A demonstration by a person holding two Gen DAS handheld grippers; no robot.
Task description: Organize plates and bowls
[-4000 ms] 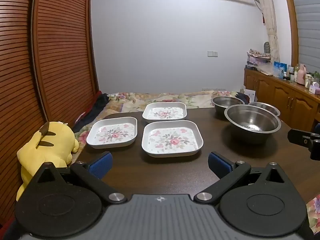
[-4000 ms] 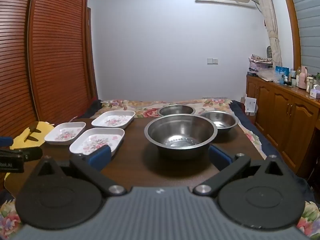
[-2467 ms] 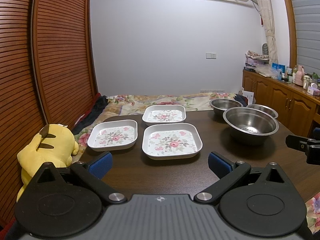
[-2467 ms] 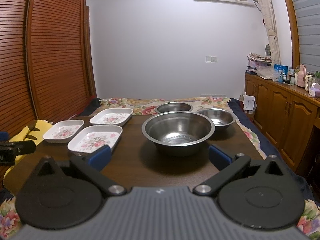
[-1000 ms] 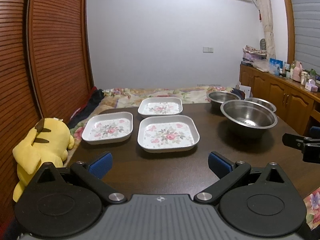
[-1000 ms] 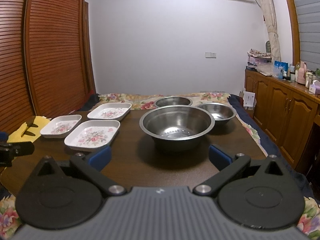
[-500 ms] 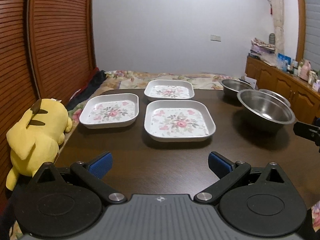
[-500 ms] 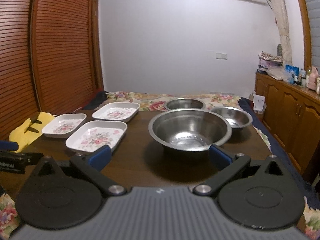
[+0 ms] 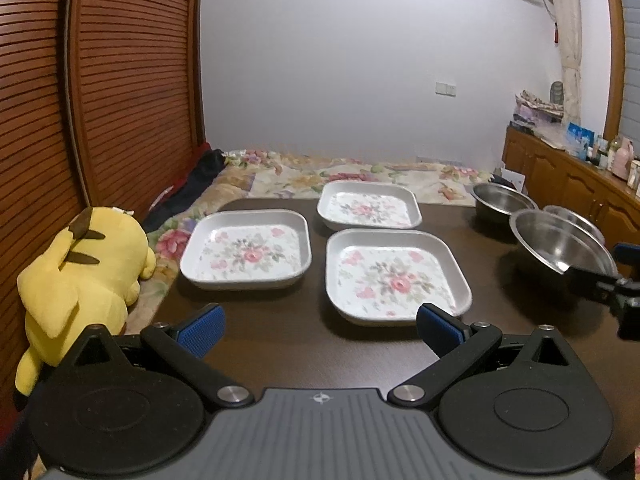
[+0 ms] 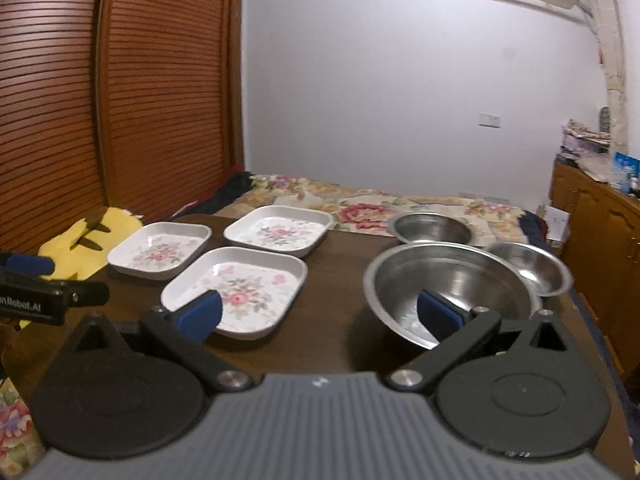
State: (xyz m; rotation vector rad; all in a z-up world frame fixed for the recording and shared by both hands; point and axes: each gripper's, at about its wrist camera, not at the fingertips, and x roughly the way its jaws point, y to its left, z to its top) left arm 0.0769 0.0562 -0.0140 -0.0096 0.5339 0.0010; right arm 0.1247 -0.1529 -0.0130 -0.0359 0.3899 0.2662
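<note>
While the left gripper (image 9: 320, 326) hangs at lower centre of the left wrist view with its blue ribbed pads (image 9: 201, 329) spread wide and nothing between them, three square plates lie flat on the dark brown table (image 9: 288, 344). Each plate is glossy white with rounded corners, a raised rim and a pink floral print. The near plate (image 9: 394, 276) sits at centre right, its front edge just beyond the right pad; the left plate (image 9: 248, 249) lies just beside it, and the far plate (image 9: 369, 210) is above. No plate has a distinct long axis. Three round steel bowls (image 9: 556, 242) cluster at the right edge, mouths up. A yellow plush toy (image 9: 80, 276) lies at left beside slatted wooden doors (image 9: 120, 80). Compared with half a second ago, the plates appear larger and lower in the frame.

Seen from the right wrist view, the right gripper (image 10: 320, 316) is likewise spread wide and empty. Its left pad overlaps the near plate (image 10: 240, 288) in the picture, its right pad the large bowl (image 10: 448, 284); contact cannot be judged. Two smaller polished bowls, one rear (image 10: 430, 228) and one right (image 10: 528, 266), stand behind it. Since the earlier frame the tableware has shifted lower and right, and the picture is slightly blurred.
</note>
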